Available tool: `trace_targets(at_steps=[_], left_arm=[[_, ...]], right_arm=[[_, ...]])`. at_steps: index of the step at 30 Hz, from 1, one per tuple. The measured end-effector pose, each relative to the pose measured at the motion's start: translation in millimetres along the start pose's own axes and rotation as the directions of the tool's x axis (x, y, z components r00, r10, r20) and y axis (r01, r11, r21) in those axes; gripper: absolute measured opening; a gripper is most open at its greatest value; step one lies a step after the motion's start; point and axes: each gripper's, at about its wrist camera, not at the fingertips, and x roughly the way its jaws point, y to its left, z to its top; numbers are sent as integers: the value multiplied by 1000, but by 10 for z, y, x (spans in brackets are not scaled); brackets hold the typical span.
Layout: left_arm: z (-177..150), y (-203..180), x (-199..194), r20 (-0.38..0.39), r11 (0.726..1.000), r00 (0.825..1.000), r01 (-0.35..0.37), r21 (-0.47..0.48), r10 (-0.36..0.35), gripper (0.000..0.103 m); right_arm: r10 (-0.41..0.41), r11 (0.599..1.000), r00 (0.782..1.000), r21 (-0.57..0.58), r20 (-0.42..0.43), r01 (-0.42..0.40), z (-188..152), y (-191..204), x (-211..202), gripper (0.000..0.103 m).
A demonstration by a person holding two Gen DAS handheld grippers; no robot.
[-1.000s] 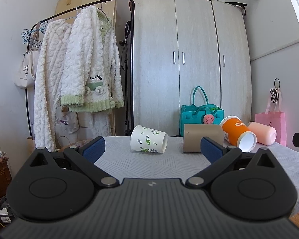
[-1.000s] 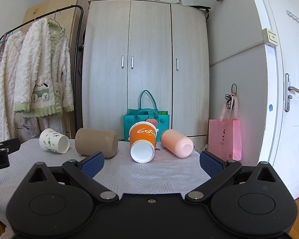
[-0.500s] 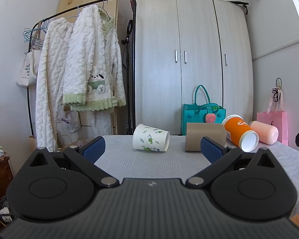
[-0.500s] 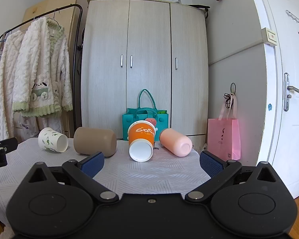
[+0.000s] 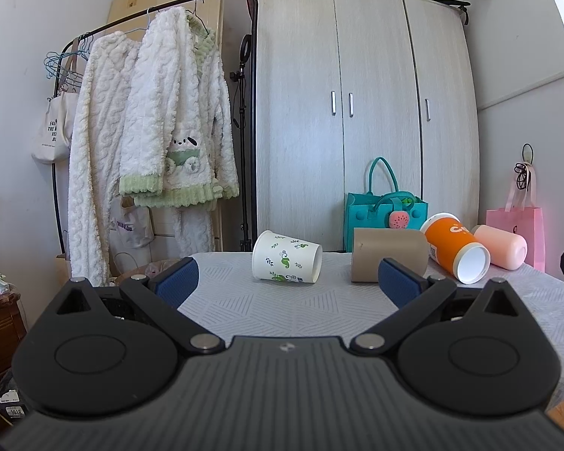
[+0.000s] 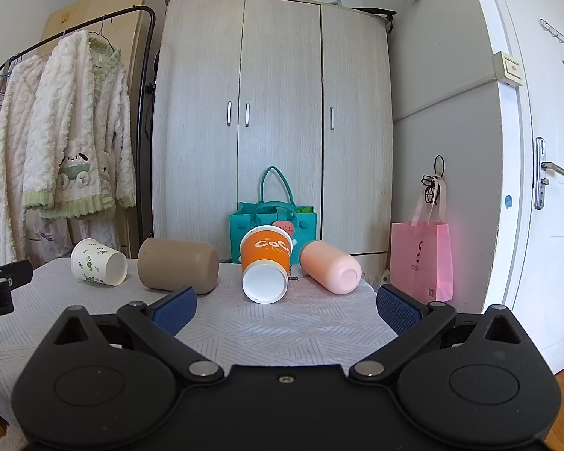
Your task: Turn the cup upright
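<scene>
Blue-padded jaws on both tools, spread wide, nothing between them. Left gripper [image 5: 286,280] hangs low over the near part of the desk [image 5: 282,308], released, lined up toward the white leaf-print cup [image 5: 286,262], well short of it. Right gripper [image 6: 286,302] likewise released, pointed at the orange cup [image 6: 266,265], not touching it.

Four cups on the desk, all lying on their sides, in a loose row along the far edge. White leaf-print cup at the left end, mouth toward the right. Next, the tan cup [image 6: 177,264], lying crosswise, flat end facing the right wrist camera. Then the orange cup, white open mouth toward the near side, tilted down. Last, the pink cup [image 6: 331,266] just beside the orange one, on its side, angled to the right; cannot tell if they touch.

Desk covered with a pale cloth with a ribbed geometric pattern. Behind the cups, a teal bag [image 6: 270,218] in front of the wardrobe [image 6: 274,112]. Pink gift bag [image 6: 421,259] to the right. Fluffy white robes [image 5: 150,143] hang on a rack at left.
</scene>
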Motion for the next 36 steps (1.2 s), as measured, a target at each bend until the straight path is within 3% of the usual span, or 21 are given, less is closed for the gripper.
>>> trace_targets(at_steps=[19,26,31,36], left_arm=[[46,7,25,-49,1000,999,-2,-3,2,103],[400,-31,90,-119,998,992,54,34,-50,103],[745,-38,324,-244,989,962,139,41,-125,103],[960,-113,701,-367,982,918,180,49,-150,103]], right_arm=[[16,1000,1000,-16,-25,-17,18,41,5,103],[139,990,987,-17,-85,-141,290,-22,-16,103],[256,961,956,-68,-146,-268,618,-84,-9,103],[403,908,870,9,-282,-418,875,-206,219,103]])
